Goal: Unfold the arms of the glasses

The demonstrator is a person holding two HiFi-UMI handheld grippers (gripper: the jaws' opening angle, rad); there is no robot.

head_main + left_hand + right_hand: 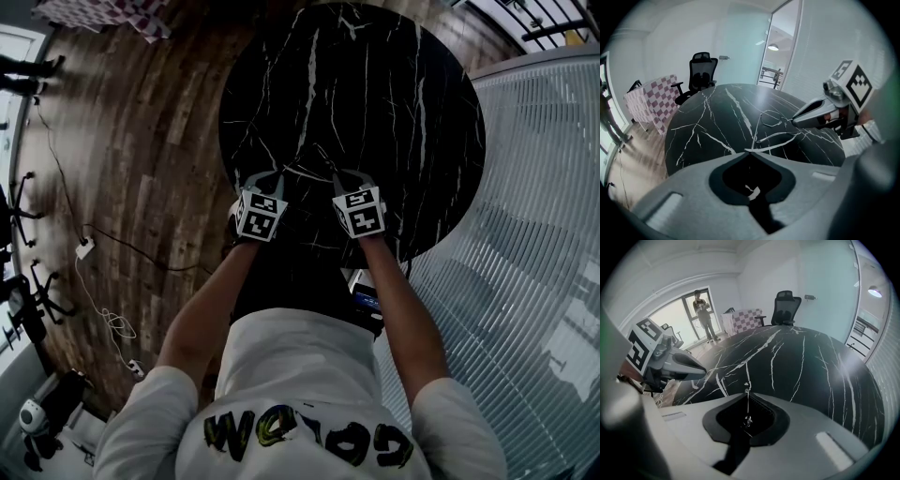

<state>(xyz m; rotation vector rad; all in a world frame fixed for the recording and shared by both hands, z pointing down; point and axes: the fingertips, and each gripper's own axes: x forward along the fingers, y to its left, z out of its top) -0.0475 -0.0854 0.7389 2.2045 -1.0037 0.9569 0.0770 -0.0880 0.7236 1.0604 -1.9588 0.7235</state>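
The thin wire-frame glasses [307,172] hang just over the near part of the round black marble table [375,94], between my two grippers. My left gripper [273,177] is shut on one thin arm; in the right gripper view a wire runs from its tip [704,371]. My right gripper [339,177] is shut on the frame, and its tip [794,121] meets the lens rim [771,119] in the left gripper view. A fine wire [746,384] passes between the right jaws. The glasses are too thin to tell how the arms stand.
A black office chair [701,70] and a small table with a checked cloth [651,101] stand beyond the far edge. A person [704,315] stands by the window. A ribbed glass wall [534,234] lies to the right, and cables [94,272] cross the wood floor on the left.
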